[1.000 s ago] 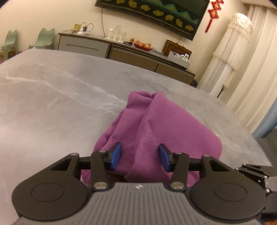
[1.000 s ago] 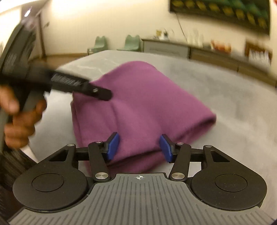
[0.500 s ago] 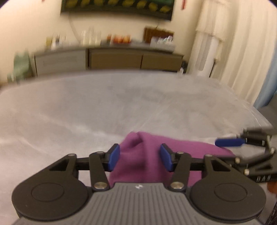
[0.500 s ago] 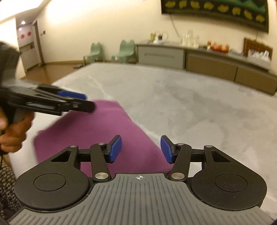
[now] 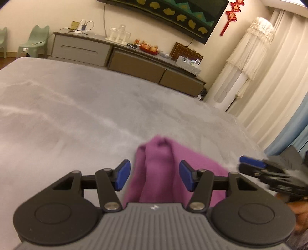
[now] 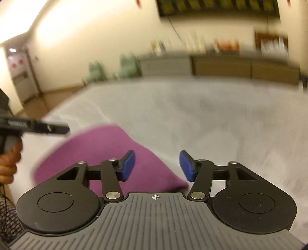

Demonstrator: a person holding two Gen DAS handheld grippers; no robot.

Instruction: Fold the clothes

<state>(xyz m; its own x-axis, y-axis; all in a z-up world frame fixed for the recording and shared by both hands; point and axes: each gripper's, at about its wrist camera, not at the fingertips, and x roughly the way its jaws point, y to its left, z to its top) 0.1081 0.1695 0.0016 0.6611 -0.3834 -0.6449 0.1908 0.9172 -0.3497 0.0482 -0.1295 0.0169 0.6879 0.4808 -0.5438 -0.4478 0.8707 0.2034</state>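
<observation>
The purple garment (image 5: 159, 173) lay folded and bunched near me on the grey bed (image 5: 77, 115). My left gripper (image 5: 154, 175) and right gripper (image 6: 156, 166) hovered over it, angled downward, fingers apart, gripping nothing.

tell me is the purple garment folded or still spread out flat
Folded. The purple garment lies as a compact bundle on the grey surface, with layered edges at its near end, and neither gripper is holding it.

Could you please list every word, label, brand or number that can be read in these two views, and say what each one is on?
None can be read.
Left gripper: white lettering on its side, too blurred.
Right gripper: pale marking on its body, too blurred.
Red hanging ornament: characters too small.
</observation>
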